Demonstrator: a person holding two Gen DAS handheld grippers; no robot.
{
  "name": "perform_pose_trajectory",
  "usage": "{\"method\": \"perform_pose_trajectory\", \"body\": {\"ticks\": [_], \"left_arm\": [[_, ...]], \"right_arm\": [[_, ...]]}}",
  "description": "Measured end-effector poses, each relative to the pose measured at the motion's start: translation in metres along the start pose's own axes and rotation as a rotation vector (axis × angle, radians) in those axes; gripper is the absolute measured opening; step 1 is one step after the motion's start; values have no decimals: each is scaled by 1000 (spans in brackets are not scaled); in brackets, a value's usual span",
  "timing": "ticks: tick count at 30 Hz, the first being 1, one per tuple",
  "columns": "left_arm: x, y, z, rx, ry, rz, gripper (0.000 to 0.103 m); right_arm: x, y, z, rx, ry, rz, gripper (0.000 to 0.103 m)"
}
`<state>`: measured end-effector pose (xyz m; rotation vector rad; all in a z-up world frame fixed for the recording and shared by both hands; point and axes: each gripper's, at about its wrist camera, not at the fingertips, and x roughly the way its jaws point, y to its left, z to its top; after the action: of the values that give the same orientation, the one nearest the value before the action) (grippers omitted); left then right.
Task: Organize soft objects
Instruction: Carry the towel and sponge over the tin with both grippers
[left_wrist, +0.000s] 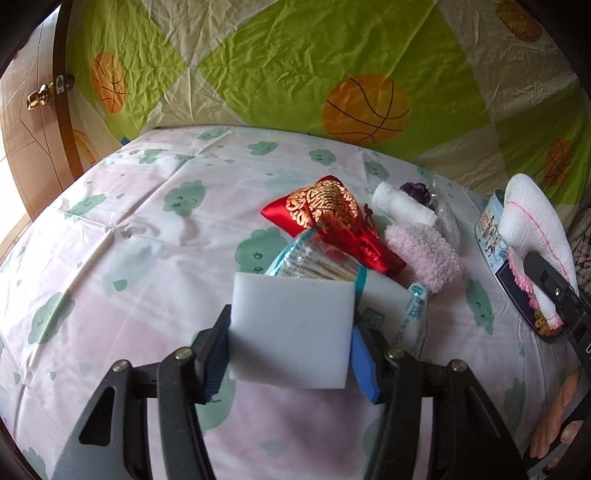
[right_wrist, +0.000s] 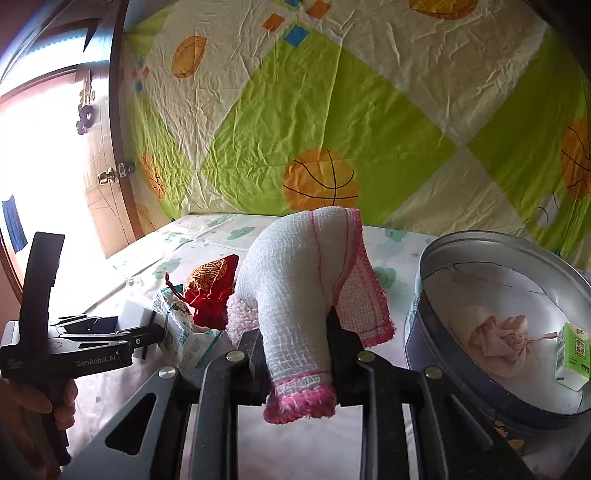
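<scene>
While the left gripper (left_wrist: 290, 345) clamps the sponge (left_wrist: 291, 332) mid-bed and the right gripper (right_wrist: 295, 354) pinches the cloth (right_wrist: 295, 295) beside the tin (right_wrist: 436, 354), its drooping end may snag the rim.

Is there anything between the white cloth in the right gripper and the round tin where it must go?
Nothing visible. The cloth hangs in the right gripper just left of the tin, whose open mouth faces it.
</scene>
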<state>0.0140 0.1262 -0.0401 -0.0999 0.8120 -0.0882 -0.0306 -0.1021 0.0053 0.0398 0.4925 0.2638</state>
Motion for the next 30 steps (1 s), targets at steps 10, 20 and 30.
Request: {"method": "perform_pose_trajectory", "body": {"ticks": [10, 20, 30], "left_arm": [[-39, 6, -4, -68, -221, 13, 55], [-51, -29, 10, -66, -291, -29, 56], [-51, -96, 21, 24, -322, -85, 56]], "right_arm": [[-18, 2, 4, -13, -101, -1, 26], [-41, -16, 4, -2, -184, -29, 26], [-65, -54, 7, 48, -266, -134, 26]]}}
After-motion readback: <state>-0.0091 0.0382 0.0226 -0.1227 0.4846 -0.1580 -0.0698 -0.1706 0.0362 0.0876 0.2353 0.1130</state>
